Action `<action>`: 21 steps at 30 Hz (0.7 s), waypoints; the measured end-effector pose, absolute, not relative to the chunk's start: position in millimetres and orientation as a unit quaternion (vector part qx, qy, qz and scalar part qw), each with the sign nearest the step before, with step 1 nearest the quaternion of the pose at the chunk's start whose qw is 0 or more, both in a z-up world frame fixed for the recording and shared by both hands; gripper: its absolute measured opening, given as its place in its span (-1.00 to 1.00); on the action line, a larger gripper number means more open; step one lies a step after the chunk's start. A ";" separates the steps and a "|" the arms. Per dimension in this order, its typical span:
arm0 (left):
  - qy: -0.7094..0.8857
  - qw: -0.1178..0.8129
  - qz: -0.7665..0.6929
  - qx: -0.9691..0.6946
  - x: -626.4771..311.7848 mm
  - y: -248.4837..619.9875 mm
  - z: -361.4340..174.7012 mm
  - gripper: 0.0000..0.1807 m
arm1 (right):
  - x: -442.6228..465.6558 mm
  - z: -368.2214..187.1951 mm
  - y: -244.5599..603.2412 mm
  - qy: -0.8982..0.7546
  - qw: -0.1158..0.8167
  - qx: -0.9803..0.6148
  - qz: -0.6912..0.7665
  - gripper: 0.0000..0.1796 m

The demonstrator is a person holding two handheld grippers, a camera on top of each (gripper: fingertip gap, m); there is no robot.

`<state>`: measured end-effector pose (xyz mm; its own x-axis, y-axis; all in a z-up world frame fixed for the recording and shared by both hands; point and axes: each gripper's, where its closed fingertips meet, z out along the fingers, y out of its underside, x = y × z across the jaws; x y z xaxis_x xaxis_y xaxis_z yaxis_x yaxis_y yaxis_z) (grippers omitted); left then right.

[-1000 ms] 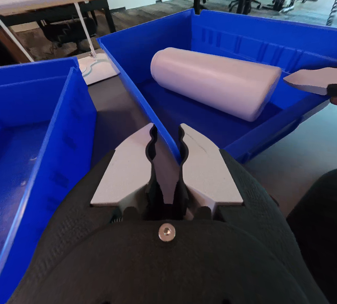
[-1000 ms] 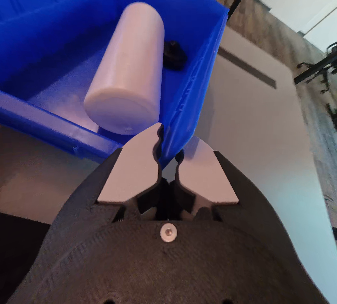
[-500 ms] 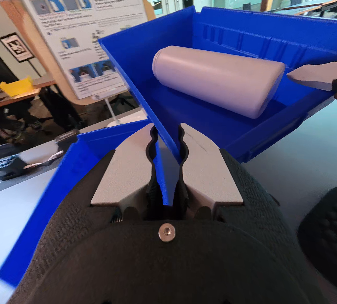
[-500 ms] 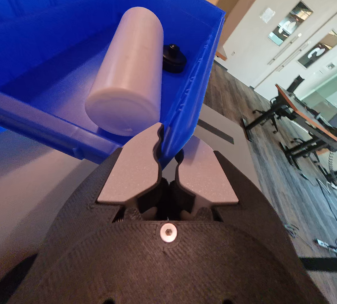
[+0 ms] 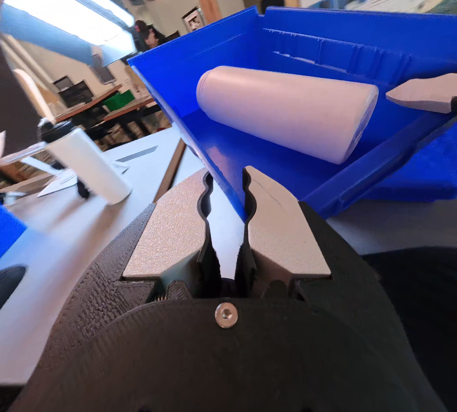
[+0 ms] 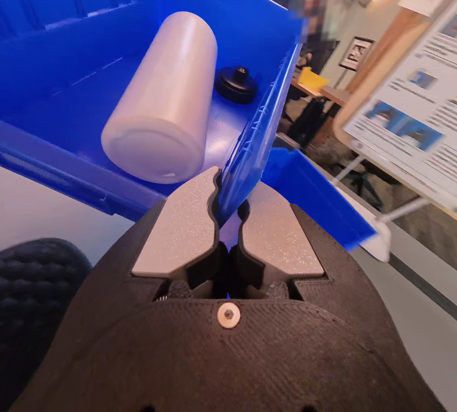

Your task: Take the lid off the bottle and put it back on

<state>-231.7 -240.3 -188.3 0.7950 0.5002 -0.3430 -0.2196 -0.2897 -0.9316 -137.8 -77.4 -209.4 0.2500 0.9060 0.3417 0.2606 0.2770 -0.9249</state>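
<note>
Tools (image 5: 226, 192) (image 6: 232, 192) each pinch blue bin (image 5: 321, 41) walls above grey table (image 5: 74, 222).

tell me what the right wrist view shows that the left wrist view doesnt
Only the right wrist view shows the black lid lying loose in the bin beyond the bottle's far end. Only the left wrist view shows a second white bottle with a black cap out on the table. Both show the pale bottle on its side in the blue bin, with each tongs gripping a bin wall.
</note>
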 end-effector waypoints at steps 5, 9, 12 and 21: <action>-0.154 0.562 0.324 -0.745 -265.3 -312.6 -218.5 -0.75 | -192.2 -241.4 -145.3 -0.588 0.547 -0.498 0.327 -0.87; -0.191 0.546 0.306 -0.756 -280.5 -336.6 -258.0 -0.76 | -212.4 -280.7 -171.1 -0.618 0.509 -0.501 0.327 -0.86; -0.201 0.537 0.288 -0.767 -287.9 -337.9 -283.9 -0.77 | -217.0 -307.5 -174.9 -0.631 0.489 -0.514 0.314 -0.86; -0.237 0.551 0.238 -0.764 -313.3 -322.2 -318.7 -0.80 | -224.2 -340.5 -167.3 -0.669 0.426 -0.540 0.280 -0.79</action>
